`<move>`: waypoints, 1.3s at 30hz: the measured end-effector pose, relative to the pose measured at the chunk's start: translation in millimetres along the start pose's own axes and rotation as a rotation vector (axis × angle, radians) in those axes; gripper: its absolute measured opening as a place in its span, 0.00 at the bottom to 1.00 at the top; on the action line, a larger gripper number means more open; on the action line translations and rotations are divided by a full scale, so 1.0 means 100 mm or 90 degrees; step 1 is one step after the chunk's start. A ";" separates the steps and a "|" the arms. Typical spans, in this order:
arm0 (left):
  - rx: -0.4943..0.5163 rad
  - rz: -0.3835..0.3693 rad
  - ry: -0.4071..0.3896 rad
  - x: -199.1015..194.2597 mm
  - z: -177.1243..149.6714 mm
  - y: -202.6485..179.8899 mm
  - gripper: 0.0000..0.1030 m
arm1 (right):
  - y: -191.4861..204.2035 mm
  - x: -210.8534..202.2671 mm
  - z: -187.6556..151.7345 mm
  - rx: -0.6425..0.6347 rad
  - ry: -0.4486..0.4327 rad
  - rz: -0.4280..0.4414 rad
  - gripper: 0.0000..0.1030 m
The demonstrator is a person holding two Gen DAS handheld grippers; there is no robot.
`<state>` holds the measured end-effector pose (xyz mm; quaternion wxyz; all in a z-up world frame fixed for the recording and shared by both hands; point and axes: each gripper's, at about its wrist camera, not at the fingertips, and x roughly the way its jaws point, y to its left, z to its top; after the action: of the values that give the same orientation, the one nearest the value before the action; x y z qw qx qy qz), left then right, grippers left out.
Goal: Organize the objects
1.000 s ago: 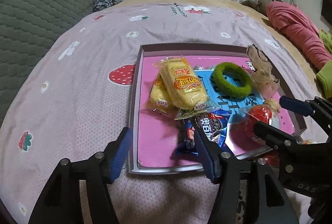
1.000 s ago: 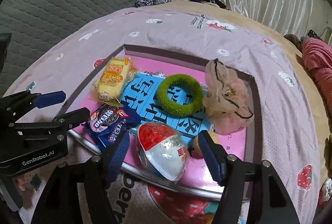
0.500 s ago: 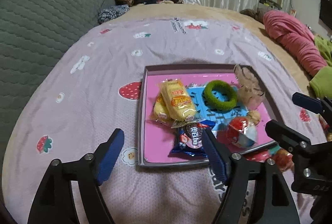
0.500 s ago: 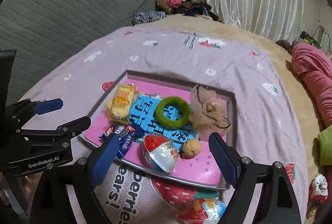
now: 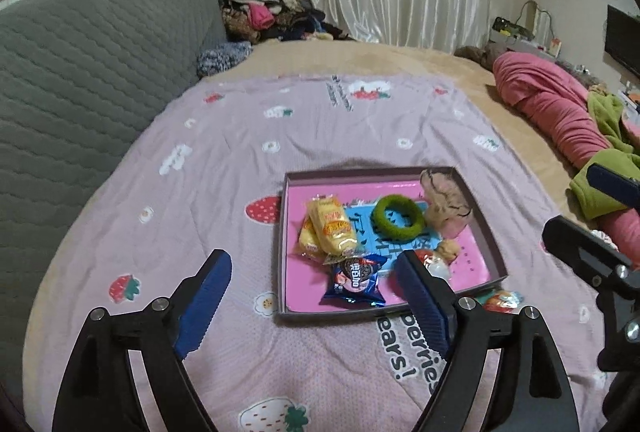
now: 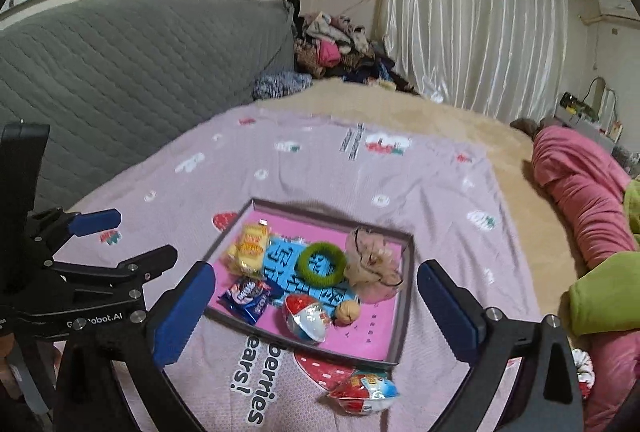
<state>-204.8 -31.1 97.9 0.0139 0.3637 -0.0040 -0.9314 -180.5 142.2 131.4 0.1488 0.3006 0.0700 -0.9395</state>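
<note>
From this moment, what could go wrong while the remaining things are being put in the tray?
1. One red and white egg pack lies on the bedsheet outside the tray, close to its near wall; a low approach may bump that wall and shift the tray on the soft bed.
2. The pack looks rounded and glossy, so it may slip from a claw.
3. The tray's near side is crowded by the Oreo pack and another egg pack; dropping there may pile things up.

The left gripper's finger [image 5: 424, 306] hides most of the egg-shaped packet [image 5: 430, 262].
</note>
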 end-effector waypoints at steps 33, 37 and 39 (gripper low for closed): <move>0.019 -0.040 -0.136 -1.85 -0.43 -0.11 0.85 | 0.03 -1.73 -0.16 0.047 -0.130 -0.008 0.99; 0.020 -0.051 -0.136 -1.99 -0.56 -0.14 0.85 | 0.05 -1.87 -0.24 0.046 -0.139 -0.010 0.99; 0.024 -0.052 -0.138 -2.04 -0.63 -0.17 0.85 | 0.07 -1.92 -0.30 0.047 -0.140 -0.010 0.99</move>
<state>-12.5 -8.1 189.6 -0.0312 0.2607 -0.0079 -0.9649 -13.6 188.0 219.1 0.1372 0.2006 0.0207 -0.9698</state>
